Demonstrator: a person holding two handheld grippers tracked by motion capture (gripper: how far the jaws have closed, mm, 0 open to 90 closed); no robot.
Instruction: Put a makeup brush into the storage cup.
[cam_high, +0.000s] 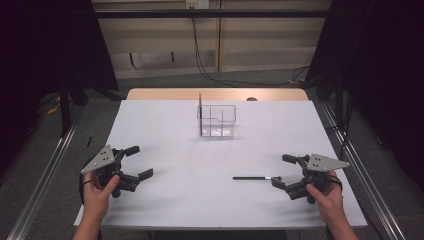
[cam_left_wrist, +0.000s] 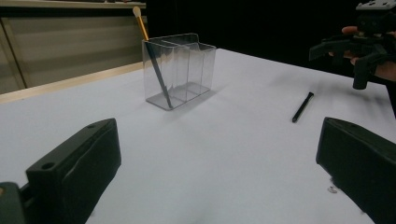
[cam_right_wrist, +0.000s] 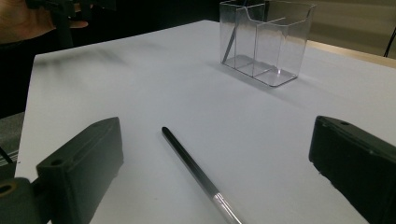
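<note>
Brush (cam_right_wrist: 196, 172) number two, a slim black makeup brush with a silvery ferrule, lies flat on the white desk (cam_high: 170, 200) between the right gripper's (cam_high: 289, 173) spread jaws and just ahead of them, handle pointing away. We judge the job to be lifting it into the clear acrylic organizer (cam_high: 217, 121) well beyond the jaws, where another brush (cam_left_wrist: 156, 70) with a gold handle already leans in an end compartment. Our left gripper (cam_high: 136, 162) hovers off to the far side, jaws likewise spread and holding nothing.

Our worries from here: the handle is thin, round and lying flat, so jaws closing too high could pinch air, or roll it sideways across the smooth desk. A grip near the ferrule end would let the long handle droop and swing. The organizer looks light; a brush tip catching its rim or divider could tip or shove it, and disturb the leaning brush.
</note>
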